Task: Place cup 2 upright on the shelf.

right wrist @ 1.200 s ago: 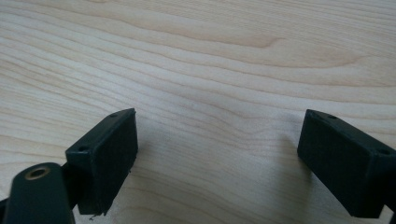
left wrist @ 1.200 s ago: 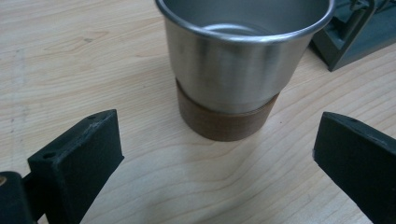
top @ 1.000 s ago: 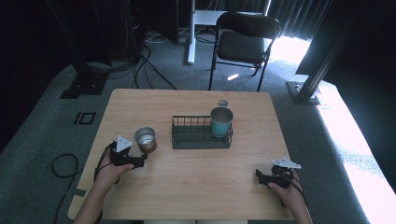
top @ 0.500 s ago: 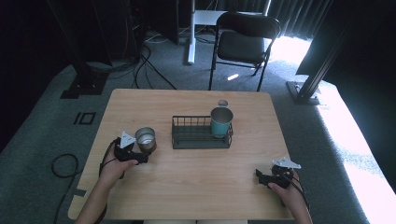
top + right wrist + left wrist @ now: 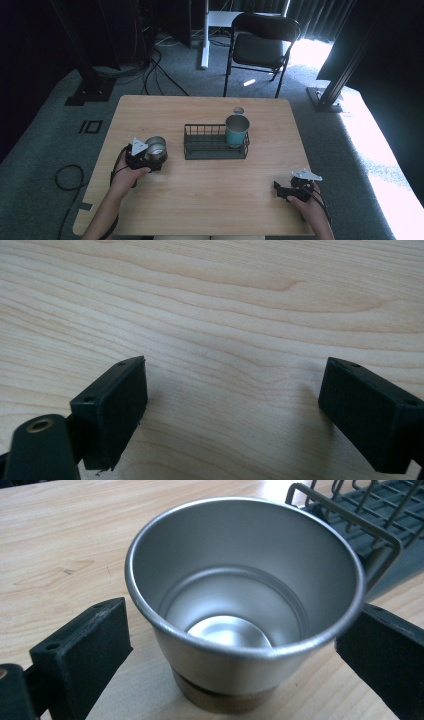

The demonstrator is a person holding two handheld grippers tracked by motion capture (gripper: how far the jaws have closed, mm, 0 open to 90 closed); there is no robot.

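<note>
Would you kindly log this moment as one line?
left gripper: open, jaws astride steel cup | right gripper: open, over table | teal cup: in rack

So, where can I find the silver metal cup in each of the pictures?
High view: the silver cup stands left of centre on the table, at the left tool.
Left gripper view: the cup is central, between the two open jaws, with gaps on both sides.
Right gripper view: bare table wood lies between its jaws.
Shared landmark: the dark wire rack, at upper right in the left gripper view.

Black chair (image 5: 263, 44) on grey carpet (image 5: 60, 130), sunlit at right
</note>
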